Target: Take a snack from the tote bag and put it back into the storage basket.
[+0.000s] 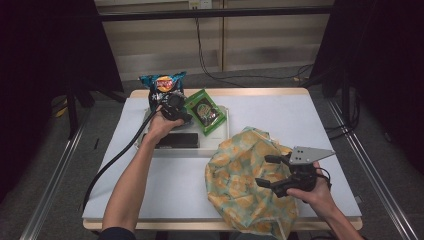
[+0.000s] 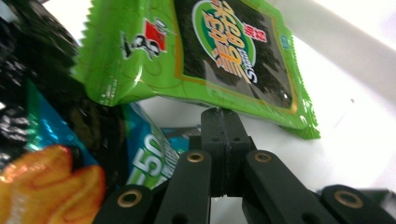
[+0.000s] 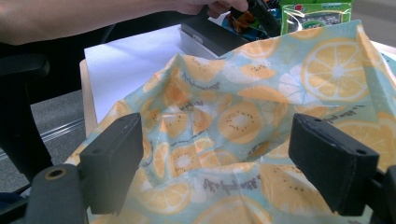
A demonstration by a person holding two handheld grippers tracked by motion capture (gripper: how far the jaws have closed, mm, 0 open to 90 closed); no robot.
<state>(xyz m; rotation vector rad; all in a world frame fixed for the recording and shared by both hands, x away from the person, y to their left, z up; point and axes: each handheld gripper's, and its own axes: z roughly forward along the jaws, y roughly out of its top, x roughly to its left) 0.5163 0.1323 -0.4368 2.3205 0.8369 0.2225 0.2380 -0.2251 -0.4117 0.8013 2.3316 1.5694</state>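
Snack packets: two, one green (image 1: pixel 204 111), one blue (image 1: pixel 162 83)
Left hand-held gripper (image 1: pixel 176 109): clenched on green packet
Right hand-held gripper (image 1: pixel 272 171): released over one fruit-print bag (image 1: pixel 240 175)

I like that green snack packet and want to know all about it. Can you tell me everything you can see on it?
The green packet is a flat, shiny foil-like pouch with zigzag-cut end seams. Its bright green border frames a dark panel that looks like seaweed, with a round green-and-yellow logo and a small red mark. The left gripper is shut on its lower edge and holds it tilted over the white tray, beside a blue chip bag. In the high view it lies at the tray's middle, towards the far end of the table.
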